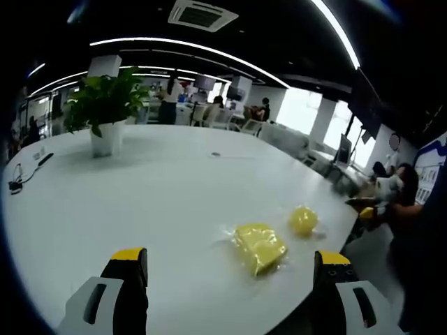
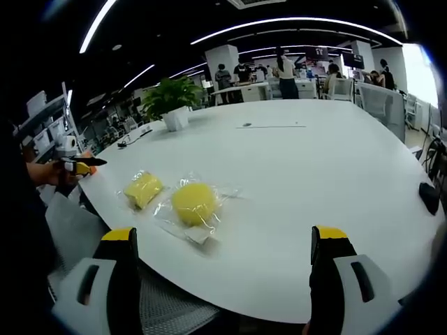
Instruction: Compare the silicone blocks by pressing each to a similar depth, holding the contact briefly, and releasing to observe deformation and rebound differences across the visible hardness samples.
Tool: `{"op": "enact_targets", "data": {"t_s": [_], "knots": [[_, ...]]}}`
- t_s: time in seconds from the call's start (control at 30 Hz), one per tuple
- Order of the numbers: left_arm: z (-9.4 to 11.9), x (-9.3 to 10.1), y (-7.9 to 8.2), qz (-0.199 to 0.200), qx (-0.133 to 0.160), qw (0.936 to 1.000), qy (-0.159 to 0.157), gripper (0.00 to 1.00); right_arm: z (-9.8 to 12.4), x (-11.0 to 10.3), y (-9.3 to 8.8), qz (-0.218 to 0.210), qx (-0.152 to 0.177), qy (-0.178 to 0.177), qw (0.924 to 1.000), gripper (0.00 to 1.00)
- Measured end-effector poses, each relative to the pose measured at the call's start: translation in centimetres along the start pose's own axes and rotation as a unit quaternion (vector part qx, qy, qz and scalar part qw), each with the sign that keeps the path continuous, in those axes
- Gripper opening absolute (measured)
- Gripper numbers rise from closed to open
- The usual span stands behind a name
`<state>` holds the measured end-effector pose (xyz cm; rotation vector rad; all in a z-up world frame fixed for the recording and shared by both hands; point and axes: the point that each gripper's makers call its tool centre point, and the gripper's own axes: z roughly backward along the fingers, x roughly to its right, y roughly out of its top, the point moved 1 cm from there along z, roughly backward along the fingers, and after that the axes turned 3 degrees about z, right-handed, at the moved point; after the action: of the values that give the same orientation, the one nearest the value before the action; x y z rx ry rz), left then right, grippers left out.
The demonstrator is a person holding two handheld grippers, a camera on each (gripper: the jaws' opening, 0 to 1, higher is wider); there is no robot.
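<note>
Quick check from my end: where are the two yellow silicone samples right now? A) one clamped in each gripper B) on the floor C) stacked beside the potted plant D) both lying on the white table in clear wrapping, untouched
D: the square block and the round block lie side by side on the white table in clear wrapping, while the right gripper and left gripper stand open, short of them.

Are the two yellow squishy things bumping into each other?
Apart. The right gripper view shows white table between the square block and the round block.
</note>
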<state>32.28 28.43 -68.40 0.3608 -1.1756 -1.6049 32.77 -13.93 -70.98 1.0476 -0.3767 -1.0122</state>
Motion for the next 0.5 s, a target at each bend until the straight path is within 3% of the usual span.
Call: {"op": "enact_targets", "data": {"t_s": [0.13, 0.27, 0.5], "knots": [[-0.18, 0.09, 0.12, 0.012, 0.001, 0.9999, -0.008, 1.0, -0.03, -0.09, 0.01, 0.0, -0.001, 0.002, 1.0, 0.96], [-0.27, 0.66, 0.14, 0.008, -0.008, 0.9996, -0.024, 0.91, -0.07, -0.43, -0.13, -0.004, -0.004, 0.007, 1.0, 0.96], [-0.35, 0.77, 0.65, 0.008, -0.005, 0.9997, -0.024, 0.97, -0.08, -0.84, -0.4, 0.002, -0.008, 0.012, 0.9999, 0.96]]}}
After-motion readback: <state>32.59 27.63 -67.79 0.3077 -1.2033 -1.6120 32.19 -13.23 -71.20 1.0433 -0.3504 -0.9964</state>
